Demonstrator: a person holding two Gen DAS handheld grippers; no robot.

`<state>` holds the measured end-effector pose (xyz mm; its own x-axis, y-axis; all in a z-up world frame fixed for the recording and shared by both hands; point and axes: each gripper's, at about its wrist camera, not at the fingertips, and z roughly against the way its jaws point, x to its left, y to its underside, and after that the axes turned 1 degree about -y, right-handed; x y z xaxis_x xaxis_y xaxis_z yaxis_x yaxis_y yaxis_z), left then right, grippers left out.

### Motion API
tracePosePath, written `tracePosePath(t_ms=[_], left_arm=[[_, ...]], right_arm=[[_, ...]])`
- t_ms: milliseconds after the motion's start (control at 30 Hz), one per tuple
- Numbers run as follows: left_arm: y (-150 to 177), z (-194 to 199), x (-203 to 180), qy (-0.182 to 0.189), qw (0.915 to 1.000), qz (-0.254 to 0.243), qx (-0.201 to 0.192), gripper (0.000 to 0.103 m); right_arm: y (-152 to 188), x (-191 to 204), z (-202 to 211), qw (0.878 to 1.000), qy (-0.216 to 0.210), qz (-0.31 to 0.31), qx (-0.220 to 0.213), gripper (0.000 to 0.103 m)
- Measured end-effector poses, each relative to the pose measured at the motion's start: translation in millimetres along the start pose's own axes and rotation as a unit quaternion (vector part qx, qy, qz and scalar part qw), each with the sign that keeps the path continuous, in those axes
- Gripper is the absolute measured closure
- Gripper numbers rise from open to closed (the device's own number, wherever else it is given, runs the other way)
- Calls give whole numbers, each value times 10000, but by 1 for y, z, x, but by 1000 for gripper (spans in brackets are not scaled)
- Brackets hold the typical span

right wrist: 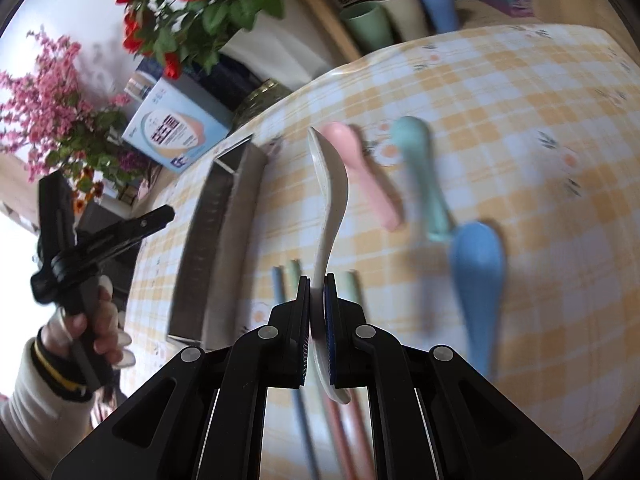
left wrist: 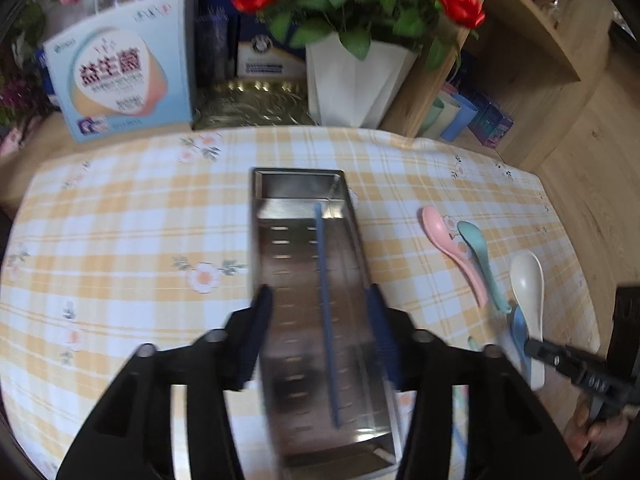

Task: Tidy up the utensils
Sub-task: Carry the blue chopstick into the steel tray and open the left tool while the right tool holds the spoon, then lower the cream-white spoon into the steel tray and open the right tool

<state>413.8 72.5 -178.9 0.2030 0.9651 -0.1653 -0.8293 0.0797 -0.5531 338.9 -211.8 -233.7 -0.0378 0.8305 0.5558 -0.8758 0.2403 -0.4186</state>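
Tablecloth (left wrist: pixel 120 220) bare left of tray (left wrist: pixel 258 240), spoons (left wrist: pixel 454 252) right, apart.

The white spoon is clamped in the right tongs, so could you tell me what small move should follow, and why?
Probably carry the white spoon left over the steel tray and release: the right tongs grip its handle, and the tray holds only one blue chopstick.

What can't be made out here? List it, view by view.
- Left wrist view: the metal tray's near end is hidden behind the left hand-held gripper; motion blur smears its slots.
- Right wrist view: the chopsticks pass under the right hand-held gripper, so their count is unclear.
- Right wrist view: the white spoon's handle end is covered by the pads.
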Motion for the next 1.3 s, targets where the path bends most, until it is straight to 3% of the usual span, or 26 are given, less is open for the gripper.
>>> tracePosePath(t_ms=[100,233,400,633,900,1133,1300], left_arm=[[9,16,13,-209,9997,-32,-143,22],[19,31,35,-460,9985,31,-294,18],[27,42,62,-569,9974,188,-409,6],[40,50,88,-526,9959,488,-545,6],[53,51,106,-539,9937,805,-556,6],[55,53,108,-668,9919,949,-516,6],[53,63,97,-691,9915,922,-596,6]], right_arm=[[-12,20,-16,9998,-63,91,137,96],[-29,54,-45,9990,-138,267,316,96],[-48,101,-86,9969,-65,564,550,96],[-66,142,-148,9933,245,659,919,96],[-73,138,-188,9915,504,262,1172,96],[-72,142,-197,9888,686,428,1257,94],[-75,151,-173,9882,652,835,1108,92]])
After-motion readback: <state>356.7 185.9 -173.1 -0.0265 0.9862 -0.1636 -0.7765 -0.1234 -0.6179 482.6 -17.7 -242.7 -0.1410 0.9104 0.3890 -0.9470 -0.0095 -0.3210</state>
